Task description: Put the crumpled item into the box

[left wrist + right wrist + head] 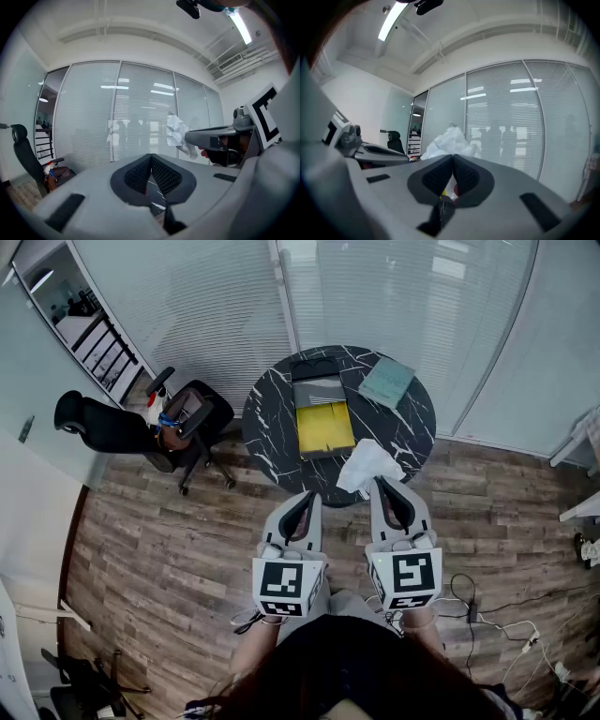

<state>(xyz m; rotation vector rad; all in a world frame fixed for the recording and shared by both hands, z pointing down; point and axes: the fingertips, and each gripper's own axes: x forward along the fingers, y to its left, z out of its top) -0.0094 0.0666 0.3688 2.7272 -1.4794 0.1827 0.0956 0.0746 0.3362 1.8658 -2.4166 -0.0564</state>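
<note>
The right gripper [382, 486] has its jaws pinched together on the crumpled item [367, 465]. It's a white wad of thin paper or plastic film (can't tell which). It's held up around the near right edge of the round black table [272, 418], just to the near right of the box [324, 427]. In the right gripper view the wad billows out past the tips, so only a corner of it is actually nipped.

The left gripper [302, 498] is closed too, but with nothing between the pads. It's parked on the left, near the table's near edge.

My read on handling: this thing looks feather-light and floppy, with zero stiffness. It shouldn't break, but it could slide out of a light pinch or snag on the box rim. I'd grip a thick fold near the middle of the wad rather than a loose edge. It'll probably spring back open a bit once it's let go.

Count:
- one crumpled item
- one box, open, yellow inside, nothing in it that I can see
- one table
- two grippers
- one flat teal thing [387, 382] at the table's far right
- one black office chair [141, 432] off to the left
</note>
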